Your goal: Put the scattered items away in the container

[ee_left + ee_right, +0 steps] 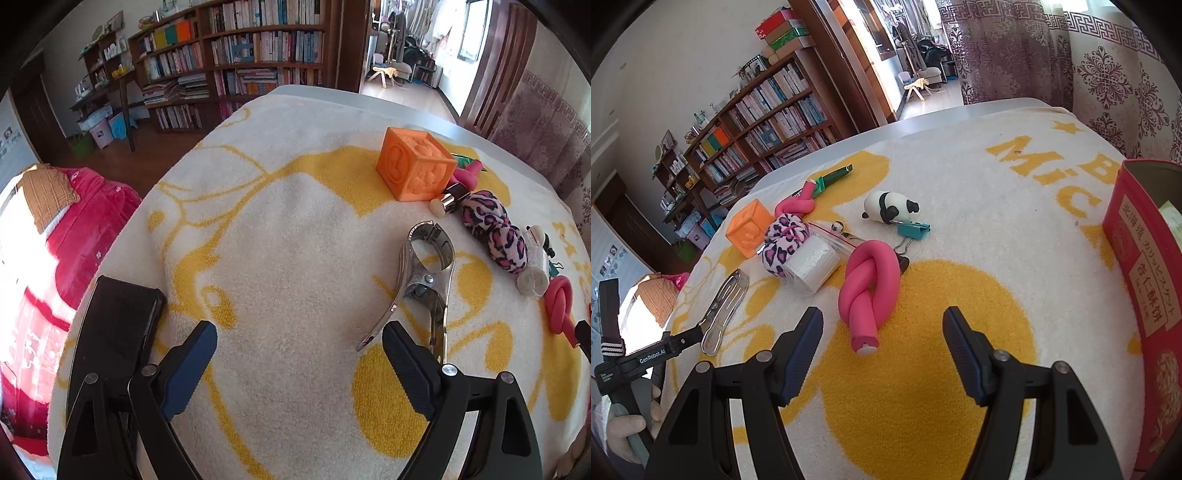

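A red tin (1145, 258) stands at the right edge of the towel-covered table (979, 184). A knotted pink foam roller (870, 288) lies just ahead of my right gripper (882, 328), which is open and empty. A metal nut cracker (424, 280) lies just ahead of my left gripper (299, 339), which is open and empty, with its right finger (406, 365) beside the cracker's handle ends. An orange cube (415, 168), a leopard scrunchie (493, 230), a panda toy (888, 208), a teal binder clip (912, 230), a white roll in a bag (812, 266) and a green pen (834, 175) lie scattered.
A second pink roller (796, 203) lies by the pen. A small silver-capped bottle (448, 201) rests against the cube. The table drops off on the left toward a red-covered bed (55, 240). Bookshelves (240, 55) stand behind, curtains (1089, 66) to the right.
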Tool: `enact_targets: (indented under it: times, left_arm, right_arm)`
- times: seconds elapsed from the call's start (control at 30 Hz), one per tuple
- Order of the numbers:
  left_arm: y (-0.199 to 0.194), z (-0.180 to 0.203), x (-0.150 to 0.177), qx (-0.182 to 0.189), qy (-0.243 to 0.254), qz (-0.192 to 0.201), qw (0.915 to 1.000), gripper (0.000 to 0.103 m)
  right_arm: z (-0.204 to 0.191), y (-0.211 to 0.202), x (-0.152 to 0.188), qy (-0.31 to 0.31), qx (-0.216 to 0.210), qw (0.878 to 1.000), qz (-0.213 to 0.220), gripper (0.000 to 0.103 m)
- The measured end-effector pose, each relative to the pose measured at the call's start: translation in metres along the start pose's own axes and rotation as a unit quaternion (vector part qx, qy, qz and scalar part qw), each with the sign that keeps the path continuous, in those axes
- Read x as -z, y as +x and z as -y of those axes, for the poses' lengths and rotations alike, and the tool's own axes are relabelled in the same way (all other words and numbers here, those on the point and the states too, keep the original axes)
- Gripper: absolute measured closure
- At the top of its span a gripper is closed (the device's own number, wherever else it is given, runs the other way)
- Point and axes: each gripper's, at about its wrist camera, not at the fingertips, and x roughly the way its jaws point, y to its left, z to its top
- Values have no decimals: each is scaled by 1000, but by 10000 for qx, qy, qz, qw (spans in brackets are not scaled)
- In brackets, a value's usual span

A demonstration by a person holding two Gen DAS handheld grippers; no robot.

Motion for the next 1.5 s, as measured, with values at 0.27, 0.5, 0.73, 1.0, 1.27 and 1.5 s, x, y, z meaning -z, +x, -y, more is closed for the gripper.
enact_targets:
  times: [0.27, 0.5, 0.73, 1.0, 1.27, 1.5]
  left_arm:
    - [-4, 50, -7, 525, 612, 223, 9965, 10]
    - [30, 73, -12, 518, 998, 132, 9936, 20]
    - [29, 72, -23, 858, 798, 219, 9929, 65]
    - [12, 68, -19, 1473, 473, 378, 9872, 65]
    - [8, 58, -19, 1802, 338, 428, 9821, 65]
    - [1, 58, -15, 1987, 344, 457, 9784, 65]
  right_arm:
    - [0, 1, 1, 5, 6, 10000, -21, 31]
    - [4, 2, 0, 51, 46, 10000, -24, 31]
    - [1, 6, 2, -66, 94, 9999, -66, 31]
    - [6, 10, 2, -28, 174, 9998, -44, 31]
    - [-4, 11, -4, -82, 257, 9996, -78, 31]
    - [-28, 30, -15, -539, 592, 9965, -248, 31]
